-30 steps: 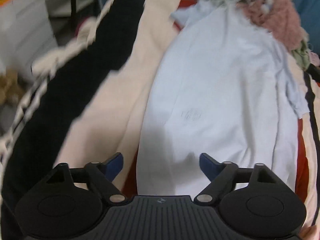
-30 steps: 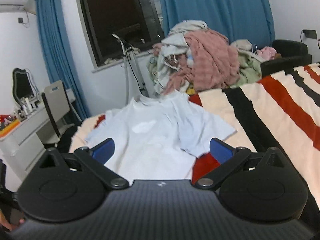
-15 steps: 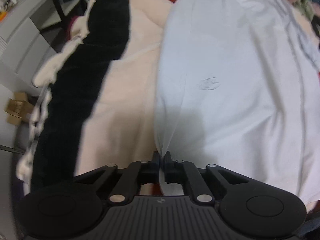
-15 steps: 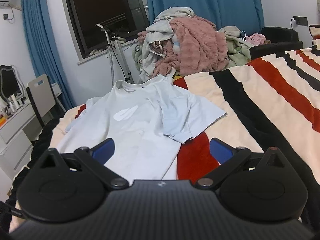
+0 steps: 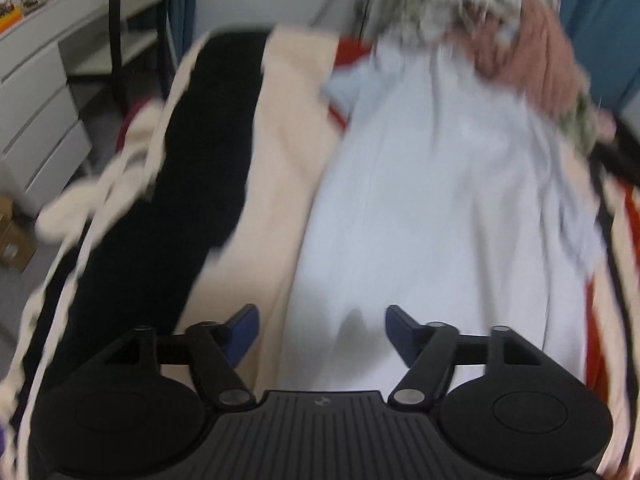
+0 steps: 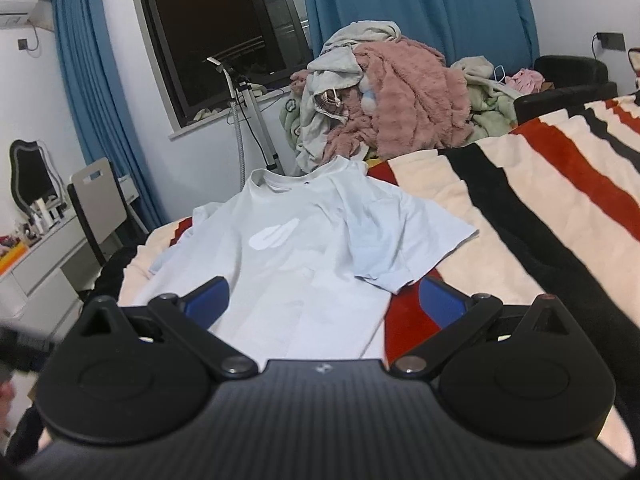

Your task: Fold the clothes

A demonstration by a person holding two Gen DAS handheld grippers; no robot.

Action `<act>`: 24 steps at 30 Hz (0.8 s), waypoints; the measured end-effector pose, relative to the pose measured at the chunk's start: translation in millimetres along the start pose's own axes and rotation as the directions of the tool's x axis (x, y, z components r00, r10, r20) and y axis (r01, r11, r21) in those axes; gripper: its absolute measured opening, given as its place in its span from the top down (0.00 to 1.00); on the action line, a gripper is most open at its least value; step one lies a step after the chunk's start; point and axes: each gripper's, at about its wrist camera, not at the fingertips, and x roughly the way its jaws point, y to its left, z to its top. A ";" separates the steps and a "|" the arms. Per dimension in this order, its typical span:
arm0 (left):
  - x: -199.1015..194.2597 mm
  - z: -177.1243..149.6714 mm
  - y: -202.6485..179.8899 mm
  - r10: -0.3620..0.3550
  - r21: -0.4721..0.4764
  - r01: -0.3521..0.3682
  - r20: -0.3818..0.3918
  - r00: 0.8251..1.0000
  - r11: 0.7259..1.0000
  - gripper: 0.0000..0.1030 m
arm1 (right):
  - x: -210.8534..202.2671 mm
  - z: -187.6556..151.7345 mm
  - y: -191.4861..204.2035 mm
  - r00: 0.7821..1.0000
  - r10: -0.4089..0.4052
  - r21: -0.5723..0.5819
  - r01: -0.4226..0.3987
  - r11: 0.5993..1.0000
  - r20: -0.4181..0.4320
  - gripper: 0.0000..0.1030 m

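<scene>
Blue curtains and a dark window back the bed, where a striped blanket carries a pale blue T-shirt spread flat, collar toward the heaped laundry pile, presumably laid out so it can be folded. Left hand-held gripper hovers over the shirt's hem edge, jaws wide apart and holding nothing. Right hand-held gripper sits low at the opposite hem, equally wide open and empty, likely poised to pinch the near corner

Pale blue T-shirt with white chest patch; blanket striped cream, black and red; pink fleece on pile; blue curtains.
</scene>
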 end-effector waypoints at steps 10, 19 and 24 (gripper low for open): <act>145.8 118.0 11.2 -0.042 -0.161 0.087 0.261 0.964 0.983 0.22 | 63.9 -10.3 -6.1 0.999 0.009 0.014 -0.008 1.000 -0.052 0.00; 255.8 167.7 45.2 0.003 -0.297 0.089 0.294 0.956 0.951 0.57 | 144.7 -23.0 -25.6 0.991 0.013 0.072 -0.003 0.997 -0.130 0.00; 245.9 174.5 19.5 0.051 -0.063 -0.031 0.335 0.941 0.998 0.94 | 153.7 -25.6 -31.3 0.986 0.018 0.131 0.005 0.991 -0.169 0.00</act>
